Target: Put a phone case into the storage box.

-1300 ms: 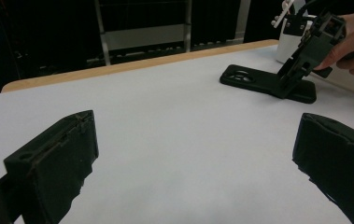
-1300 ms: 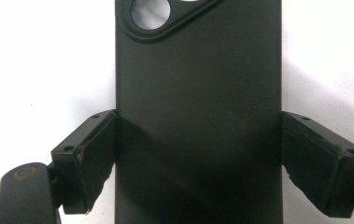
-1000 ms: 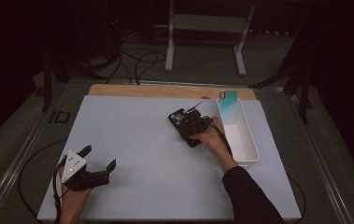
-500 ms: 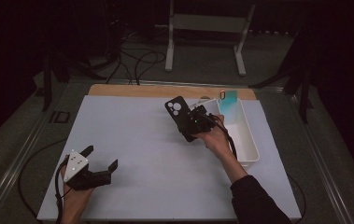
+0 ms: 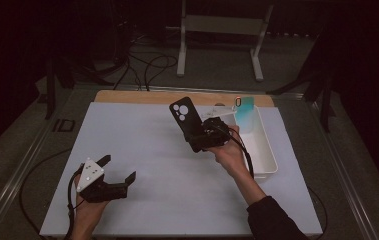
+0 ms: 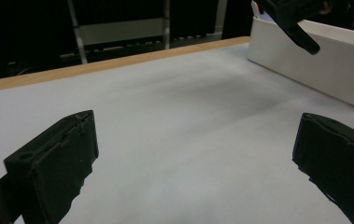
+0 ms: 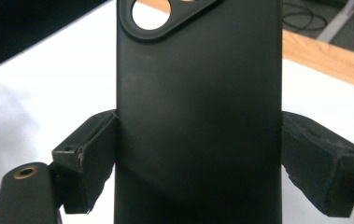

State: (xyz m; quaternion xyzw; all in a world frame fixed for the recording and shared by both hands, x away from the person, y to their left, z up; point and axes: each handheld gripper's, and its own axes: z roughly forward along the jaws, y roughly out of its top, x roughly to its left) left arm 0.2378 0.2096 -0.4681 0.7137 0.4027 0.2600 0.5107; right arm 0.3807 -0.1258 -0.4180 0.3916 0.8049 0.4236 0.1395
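Now we log black phone case (image 5: 185, 119) lifted off white mat (image 5: 142, 150), near upright, clamped betw. jaws of right gripper (image 5: 197, 135), just left of white bin (image 5: 259, 145). Left gripper (image 5: 119, 172) low at mat's near-left, jaws spread wide, nothing betw. them.

light: dim, room surround black | table (image 5: 142, 150): evenly lit, soft shadows | focus: near tongs blurred | glare: none

Your high view looks down over the whole white-covered desk (image 5: 142, 150); both tool views sit low and close, sharing that surface with it.
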